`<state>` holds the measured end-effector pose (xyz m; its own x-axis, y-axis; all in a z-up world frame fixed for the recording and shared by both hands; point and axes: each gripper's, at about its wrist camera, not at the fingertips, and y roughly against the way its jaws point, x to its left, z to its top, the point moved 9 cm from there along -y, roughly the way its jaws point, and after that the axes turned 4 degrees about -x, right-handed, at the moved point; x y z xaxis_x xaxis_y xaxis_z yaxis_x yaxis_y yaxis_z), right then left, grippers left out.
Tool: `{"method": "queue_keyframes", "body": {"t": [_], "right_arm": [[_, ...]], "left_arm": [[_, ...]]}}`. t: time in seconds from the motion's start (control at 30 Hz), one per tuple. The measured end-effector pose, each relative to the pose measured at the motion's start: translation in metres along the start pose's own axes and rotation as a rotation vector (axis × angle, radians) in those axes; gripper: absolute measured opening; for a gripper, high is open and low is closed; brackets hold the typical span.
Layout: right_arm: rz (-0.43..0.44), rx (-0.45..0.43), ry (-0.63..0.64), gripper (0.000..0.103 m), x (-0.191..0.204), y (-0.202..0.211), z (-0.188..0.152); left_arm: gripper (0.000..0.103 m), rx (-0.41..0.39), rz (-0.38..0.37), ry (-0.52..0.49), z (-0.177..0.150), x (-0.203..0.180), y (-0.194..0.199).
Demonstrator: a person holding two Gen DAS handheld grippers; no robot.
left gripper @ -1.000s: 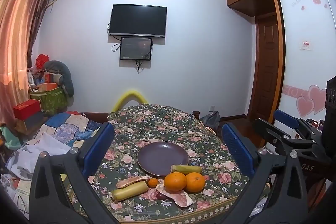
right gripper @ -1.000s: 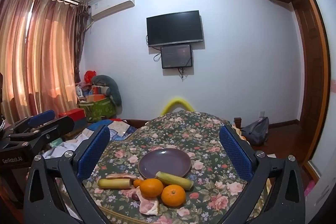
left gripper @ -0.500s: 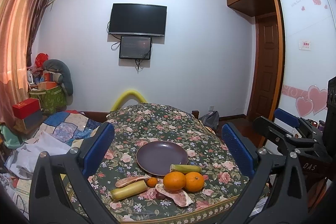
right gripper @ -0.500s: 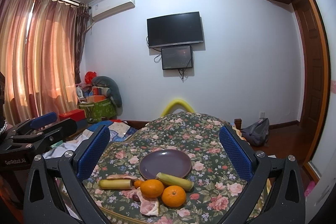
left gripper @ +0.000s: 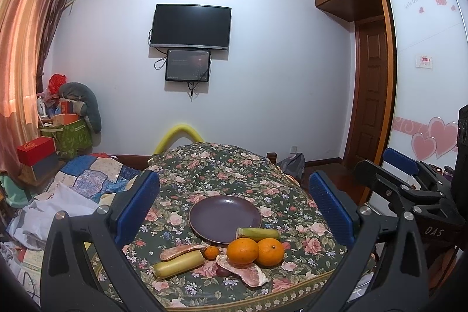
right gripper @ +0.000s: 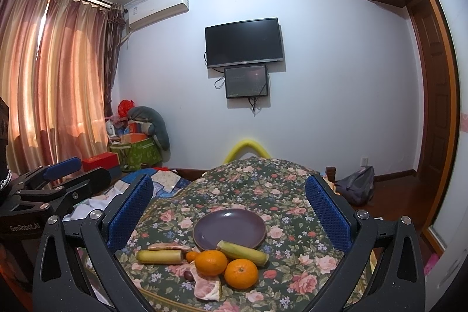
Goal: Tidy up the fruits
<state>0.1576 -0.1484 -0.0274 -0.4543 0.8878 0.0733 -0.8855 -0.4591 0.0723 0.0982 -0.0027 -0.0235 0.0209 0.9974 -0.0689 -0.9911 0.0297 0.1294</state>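
Purple plate [left gripper: 224, 214] sits bare, ready for the two oranges [left gripper: 242, 251] clustered beside it; left gripper [left gripper: 234, 206] and right gripper [right gripper: 229, 208] hover, jaws wide apart.

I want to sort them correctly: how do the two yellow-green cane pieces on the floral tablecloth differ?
The yellow-green cane piece at the plate leans on the purple round plate, its end over the rim; the yellow-green cane piece on the cloth lies flat, apart from the plate. The first looks greener, the second yellower. Both are short cut cylinders.

black tool [left gripper: 234, 203] frames, blue ribbed pads [left gripper: 137, 206], silver screws.
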Motion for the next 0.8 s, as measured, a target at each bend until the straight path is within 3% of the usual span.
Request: {"method": "queue_keyframes", "body": {"t": [0.8], "right_arm": [[-0.011, -0.007, 0.006, 0.103, -0.0038, -0.0003, -0.0006]], "left_arm": [[0.103, -0.002, -0.009, -0.004, 0.0012, -0.0040, -0.0024]]}}
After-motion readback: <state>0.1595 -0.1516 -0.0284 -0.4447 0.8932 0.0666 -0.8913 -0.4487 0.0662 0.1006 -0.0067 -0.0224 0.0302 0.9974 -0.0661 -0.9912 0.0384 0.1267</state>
